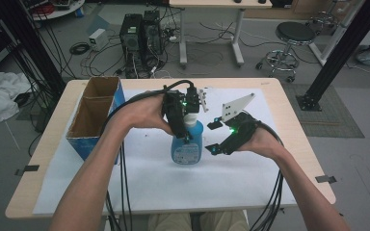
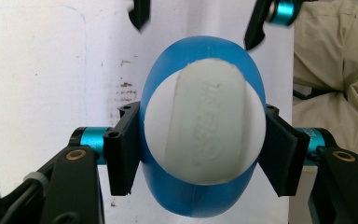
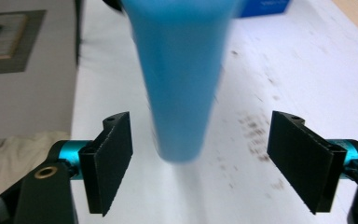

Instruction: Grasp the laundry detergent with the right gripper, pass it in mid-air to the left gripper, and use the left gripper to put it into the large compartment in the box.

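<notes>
From the high view, my counter [image 1: 279,103] is pale wood under a white sheet [image 1: 164,178], and an open cardboard box [image 1: 94,113] with blue sides lies along its left part. Beyond it the grey floor carries two computer towers [image 1: 141,33], loose cables, a stool [image 1: 294,36] and the legs of another desk [image 1: 212,38]; white cloth [image 1: 0,94] is heaped at far left. My left tongs [image 1: 187,126] come down from above onto a blue bottle [image 1: 187,147] standing upright near the middle of the sheet, long axis vertical, white top up, label toward me. My right tongs [image 1: 213,137] hang just beside the bottle on its right, spread wide and touching nothing.

In the left gripper view I look straight down the bottle [image 2: 203,135]: its white cap [image 2: 205,123] faces the camera and the blue body swells around it. My left tongs [image 2: 200,151] are clenched on it, one pad pressed to each side. The sheet [image 2: 51,70] below is smudged, and khaki trousers [image 2: 335,56] show at right.

In the right gripper view the bottle [image 3: 179,79] is a blurred blue column running from the top edge down to between my right tongs [image 3: 200,161], whose pads stand well apart from it. A corner of the box [image 3: 265,7] shows at top.
</notes>
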{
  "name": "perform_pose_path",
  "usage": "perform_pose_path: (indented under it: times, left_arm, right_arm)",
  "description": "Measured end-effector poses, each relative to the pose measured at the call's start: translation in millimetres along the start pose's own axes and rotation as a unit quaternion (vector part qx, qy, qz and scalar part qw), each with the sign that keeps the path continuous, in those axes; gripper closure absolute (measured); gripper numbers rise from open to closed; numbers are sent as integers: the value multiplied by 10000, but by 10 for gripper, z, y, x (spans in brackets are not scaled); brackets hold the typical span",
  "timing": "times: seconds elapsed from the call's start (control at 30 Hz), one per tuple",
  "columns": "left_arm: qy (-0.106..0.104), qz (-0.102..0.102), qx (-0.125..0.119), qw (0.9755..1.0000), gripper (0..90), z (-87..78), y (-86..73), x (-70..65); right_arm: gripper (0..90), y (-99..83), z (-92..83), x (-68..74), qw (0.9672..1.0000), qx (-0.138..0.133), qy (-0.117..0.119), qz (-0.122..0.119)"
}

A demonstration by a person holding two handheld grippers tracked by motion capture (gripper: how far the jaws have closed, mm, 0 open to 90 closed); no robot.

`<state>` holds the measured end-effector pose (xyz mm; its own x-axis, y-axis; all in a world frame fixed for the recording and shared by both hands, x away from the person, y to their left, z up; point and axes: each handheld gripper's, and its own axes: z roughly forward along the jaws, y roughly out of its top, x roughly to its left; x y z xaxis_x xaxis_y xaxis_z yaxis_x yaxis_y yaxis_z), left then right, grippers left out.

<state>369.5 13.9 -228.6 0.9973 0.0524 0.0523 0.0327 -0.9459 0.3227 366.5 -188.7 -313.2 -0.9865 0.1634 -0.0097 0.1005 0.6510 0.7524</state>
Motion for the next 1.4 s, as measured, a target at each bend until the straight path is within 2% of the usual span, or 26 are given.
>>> perform_pose_path:
  times: [0.03, 0.13, 0.2, 0.3, 0.4, 0.5, 0.7, 0.8, 0.93, 1.13, 1.4]
  left_arm:
    - [0, -11, -2, 10000, 380, -22, -6, 11]
    - [0, -53, 24, 10000, 380, -110, -23, 45]
    - [1, -83, 35, 10000, 380, -187, -38, 75]
    - [28, -149, 81, 9999, 380, -328, -68, 123]
    - [71, -244, 135, 9996, 380, -505, -110, 181]
    - [141, -331, 196, 9992, 380, -702, -154, 229]
    - [356, -477, 239, 9979, 381, -1079, -262, 327]
    - [372, -684, 137, 9969, 382, -1224, -361, 396]
    - [445, -857, 95, 9953, 381, -1400, -496, 479]
    - [548, -1096, 74, 9924, 382, -1608, -692, 580]
    - [638, -1385, 73, 9883, 382, -1750, -1001, 651]
  right_arm:
    - [124, -10, -23, -12, 9999, 83, -126, 36]
    - [123, -51, -120, -44, 9993, 293, -221, 62]
    - [123, -82, -180, -55, 9978, 534, -386, 54]
    - [123, -141, -266, -73, 9939, 921, -608, 42]
    - [123, -219, -356, -105, 9894, 1249, -728, 90]
    - [123, -305, -456, -148, 9852, 1473, -859, 195]
    - [123, -447, -614, -216, 9787, 1671, -1128, 398]
    - [123, -500, -649, -228, 9771, 1697, -1197, 459]
    - [124, -556, -666, -244, 9760, 1710, -1239, 524]
    - [123, -619, -668, -265, 9732, 1800, -1304, 586]
    - [124, -687, -667, -295, 9712, 1853, -1339, 666]
